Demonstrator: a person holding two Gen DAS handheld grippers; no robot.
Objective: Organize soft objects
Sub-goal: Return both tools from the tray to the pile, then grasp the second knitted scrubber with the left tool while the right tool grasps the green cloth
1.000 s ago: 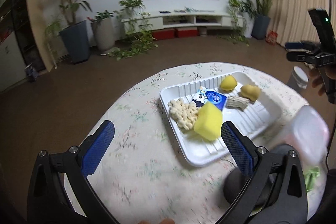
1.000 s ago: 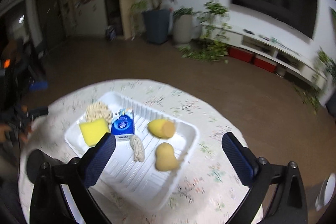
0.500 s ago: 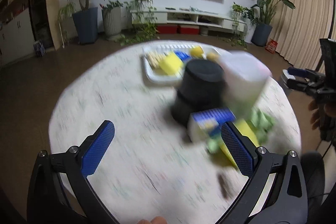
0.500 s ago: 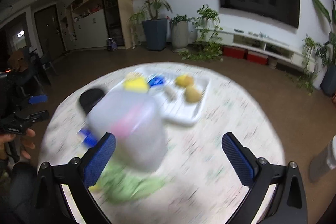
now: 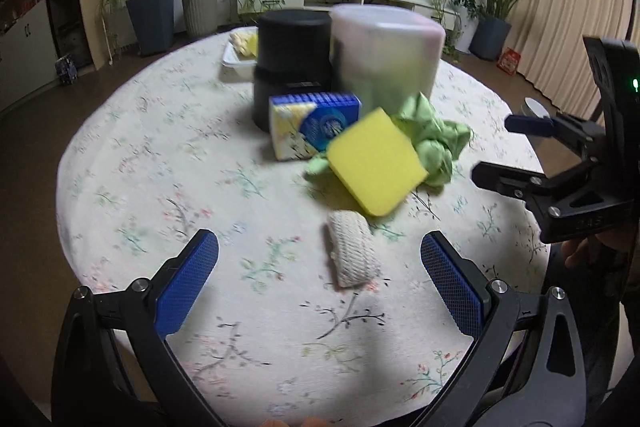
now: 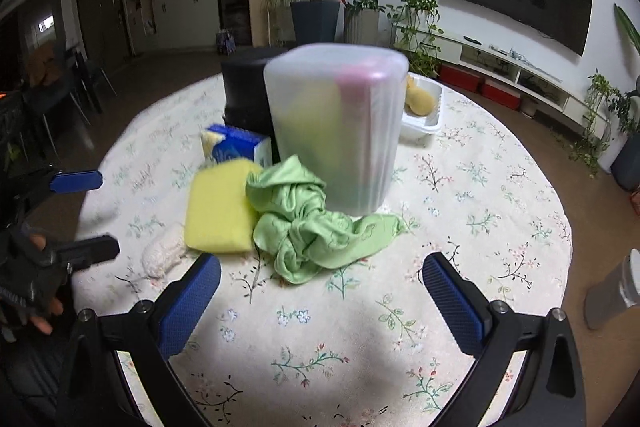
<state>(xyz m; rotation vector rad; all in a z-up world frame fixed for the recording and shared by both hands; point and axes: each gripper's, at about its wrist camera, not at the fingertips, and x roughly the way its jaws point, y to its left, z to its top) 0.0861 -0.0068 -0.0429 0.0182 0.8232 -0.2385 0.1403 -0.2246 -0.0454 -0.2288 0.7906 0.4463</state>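
Observation:
On the round floral table (image 5: 168,163) lie a yellow sponge (image 5: 376,161), a crumpled green cloth (image 5: 434,143), a blue tissue pack (image 5: 314,123) and a white knitted roll (image 5: 352,253). They also show in the right wrist view: the sponge (image 6: 220,211), the cloth (image 6: 304,227), the tissue pack (image 6: 236,147) and the roll (image 6: 164,251). My left gripper (image 5: 320,283) is open and empty, just short of the roll. My right gripper (image 6: 320,303) is open and empty, in front of the cloth.
A translucent lidded container (image 6: 336,131) and a black cylinder (image 5: 294,55) stand behind the soft things. A white tray (image 6: 424,119) with yellow items sits at the table's far side. The right gripper shows at the right of the left wrist view (image 5: 516,147).
Both grippers have pulled back from above the white tray to the near side of the table. The near pile of soft things has come into view. Both stayed open.

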